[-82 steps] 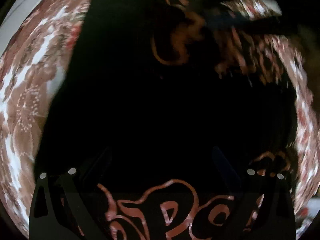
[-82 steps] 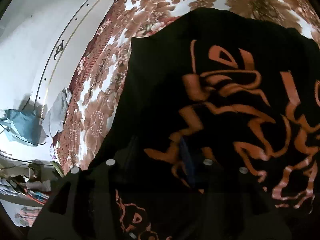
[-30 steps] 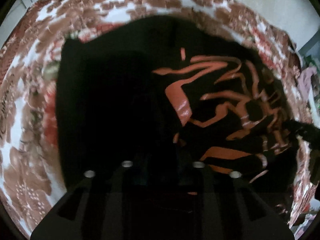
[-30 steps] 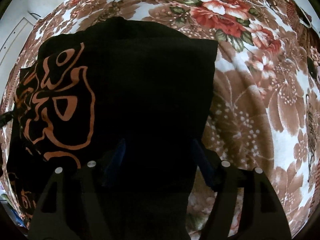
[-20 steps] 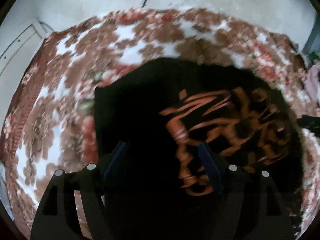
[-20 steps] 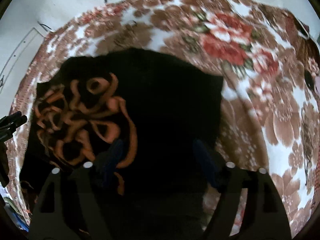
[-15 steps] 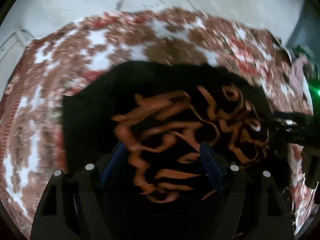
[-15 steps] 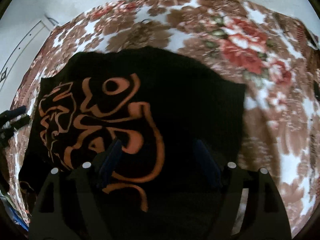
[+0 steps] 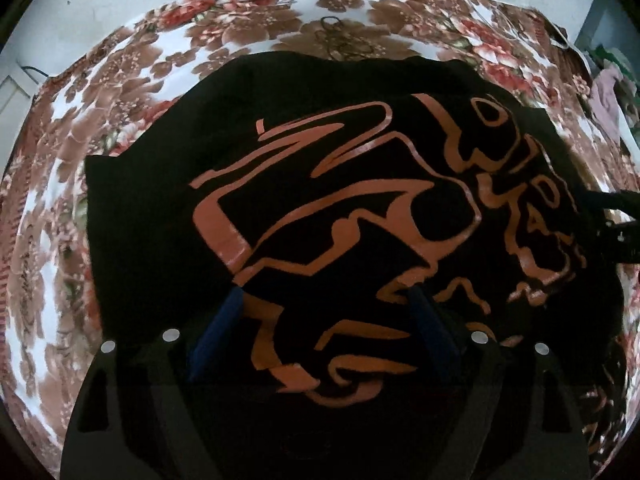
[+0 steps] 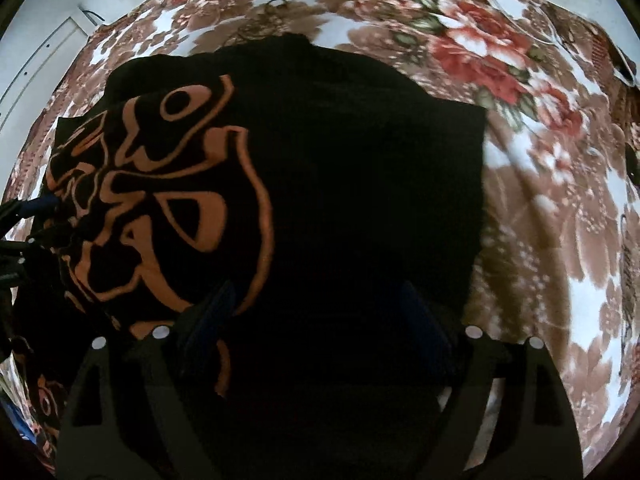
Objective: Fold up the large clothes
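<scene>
Both my grippers, left [image 9: 326, 304] and right [image 10: 316, 300], have just been opening and gape wide, nothing between them; the folded shirt [image 9: 360, 208] lies below on the floral bed [image 9: 120, 80].

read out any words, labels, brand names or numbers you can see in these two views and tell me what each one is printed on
None can be read for certain.
Black garment: a large orange print of stylised, outlined letter-like shapes; too distorted and creased to read as words.
Floral bedspread: flowers only, no text seen.
Tongs: no markings visible.
</scene>
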A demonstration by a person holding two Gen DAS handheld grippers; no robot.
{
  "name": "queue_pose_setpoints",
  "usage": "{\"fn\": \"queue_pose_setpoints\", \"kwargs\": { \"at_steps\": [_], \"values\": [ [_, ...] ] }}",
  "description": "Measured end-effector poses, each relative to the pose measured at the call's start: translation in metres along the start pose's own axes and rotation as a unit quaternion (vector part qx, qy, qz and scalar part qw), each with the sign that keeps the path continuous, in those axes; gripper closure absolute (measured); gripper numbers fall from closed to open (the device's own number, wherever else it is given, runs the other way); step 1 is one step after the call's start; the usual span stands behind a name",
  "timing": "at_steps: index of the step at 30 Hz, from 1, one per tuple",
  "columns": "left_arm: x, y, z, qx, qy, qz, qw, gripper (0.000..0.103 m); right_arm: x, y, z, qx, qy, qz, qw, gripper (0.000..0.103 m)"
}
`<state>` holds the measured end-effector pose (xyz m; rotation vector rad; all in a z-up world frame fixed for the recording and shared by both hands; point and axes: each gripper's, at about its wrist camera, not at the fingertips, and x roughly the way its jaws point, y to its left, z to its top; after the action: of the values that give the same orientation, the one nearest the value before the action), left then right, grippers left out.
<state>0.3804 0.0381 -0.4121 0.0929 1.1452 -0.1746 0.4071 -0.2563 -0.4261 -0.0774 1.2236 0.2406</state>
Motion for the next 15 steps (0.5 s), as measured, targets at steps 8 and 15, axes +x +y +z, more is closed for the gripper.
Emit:
{"fn": "queue_pose_setpoints", "kwargs": {
  "at_steps": [8, 15],
  "values": [
    [-0.062, 0.017, -0.063, -0.055, 0.005, 0.034, 0.9979, 0.014, -0.039, -0.014, -0.047, 0.026, 0.005, 0.003, 1.0, 0.018],
    [-0.118, 0.027, -0.185, -0.126, 0.038, 0.07, 0.9888, 0.014, -0.072, -0.01, -0.134, 0.002, 0.032, 0.01, 0.999, 0.018]
  ]
}}
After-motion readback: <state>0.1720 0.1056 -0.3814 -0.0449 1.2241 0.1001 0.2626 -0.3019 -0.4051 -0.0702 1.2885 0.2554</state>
